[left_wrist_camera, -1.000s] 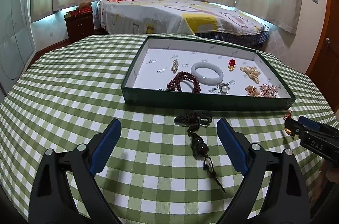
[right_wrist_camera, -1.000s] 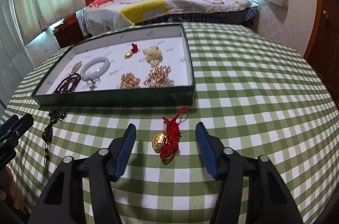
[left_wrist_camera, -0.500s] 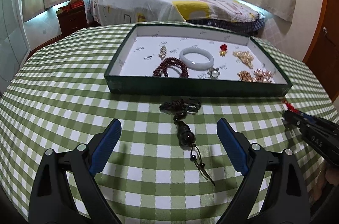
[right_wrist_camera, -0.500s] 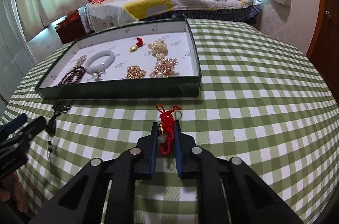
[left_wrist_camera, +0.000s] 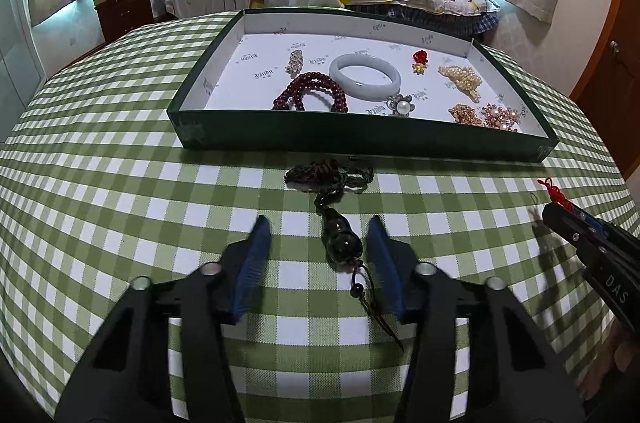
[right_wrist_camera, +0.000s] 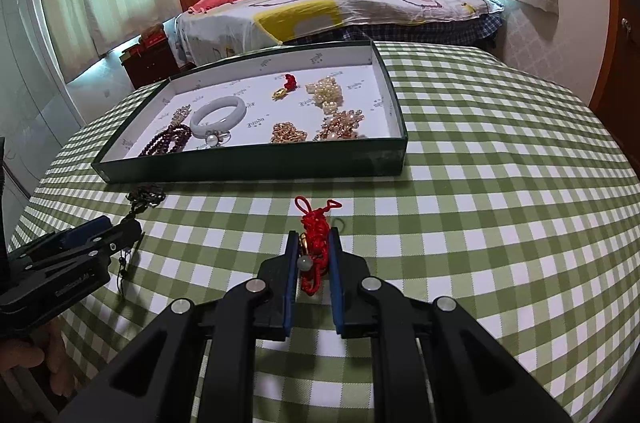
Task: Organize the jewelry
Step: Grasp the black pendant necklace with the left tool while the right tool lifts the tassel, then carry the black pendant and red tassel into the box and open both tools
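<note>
Two loose pieces are lying on the green-and-white checked worktop (left_wrist_camera: 120,207), just in front of the shallow dark green cardboard tray with white lining (left_wrist_camera: 360,143), where the other jewelry is already resting.

The left claw (left_wrist_camera: 316,255) is closing around the dark gourd-shaped bead pendant on a dark braided cord (left_wrist_camera: 342,237). The bead is sitting between the two blue pads, but they are not touching it yet. I think this bead is hard, smooth and rounded, so it may be slipping out if the pads are meeting it off-centre. The best hold seems to be across the wide lower bulb – not on the narrow neck. The cord is soft and limp; its bundled part near the tray and the thin tassel are going to hang and swing when the piece is raised, and the tassel could be catching on the tray wall.

The right claw (right_wrist_camera: 312,259) is pressed together on the red knotted-cord charm with a small gold piece and a pale bead (right_wrist_camera: 314,247), pinching it at the worktop. This charm looks light and soft – the knots are giving under the pads, so the grip is probably firm, while the free red loops are poking out in front.
</note>
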Demonstrator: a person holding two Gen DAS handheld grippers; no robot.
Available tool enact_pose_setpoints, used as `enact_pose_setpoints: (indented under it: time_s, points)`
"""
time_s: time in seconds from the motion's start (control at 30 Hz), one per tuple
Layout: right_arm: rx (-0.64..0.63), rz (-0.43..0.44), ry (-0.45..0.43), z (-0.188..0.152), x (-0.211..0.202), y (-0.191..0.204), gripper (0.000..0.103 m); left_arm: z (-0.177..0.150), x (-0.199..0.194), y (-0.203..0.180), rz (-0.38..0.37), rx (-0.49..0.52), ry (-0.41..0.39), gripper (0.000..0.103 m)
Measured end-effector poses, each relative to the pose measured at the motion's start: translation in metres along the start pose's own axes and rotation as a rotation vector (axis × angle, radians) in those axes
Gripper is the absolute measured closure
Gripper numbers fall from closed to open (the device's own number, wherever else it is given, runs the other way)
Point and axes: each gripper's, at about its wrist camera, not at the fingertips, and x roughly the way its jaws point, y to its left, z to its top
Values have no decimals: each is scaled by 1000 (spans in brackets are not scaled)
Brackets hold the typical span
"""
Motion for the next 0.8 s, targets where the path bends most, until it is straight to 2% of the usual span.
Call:
enact_pose_setpoints:
  time_s: [0.07,0.17,0.33,0.57,0.8]
  points:
    - [1,1,-5,0,0,1,88,0,-1,1,-16,0,-2,74]
    - [2,6,-12,0,-1,2,88,0,-1,2,-34,-3,-1,86]
    - [0,15,-34,-1,-6,5,88,-1,-7,5,-50,-19,-29,86]
    - [-5,26,-114,5,-24,13,89,1,-32,2,-57,2,-126,86]
    - [-16,44,-193,23,-46,21,89,23,-68,0,-70,6,-237,86]
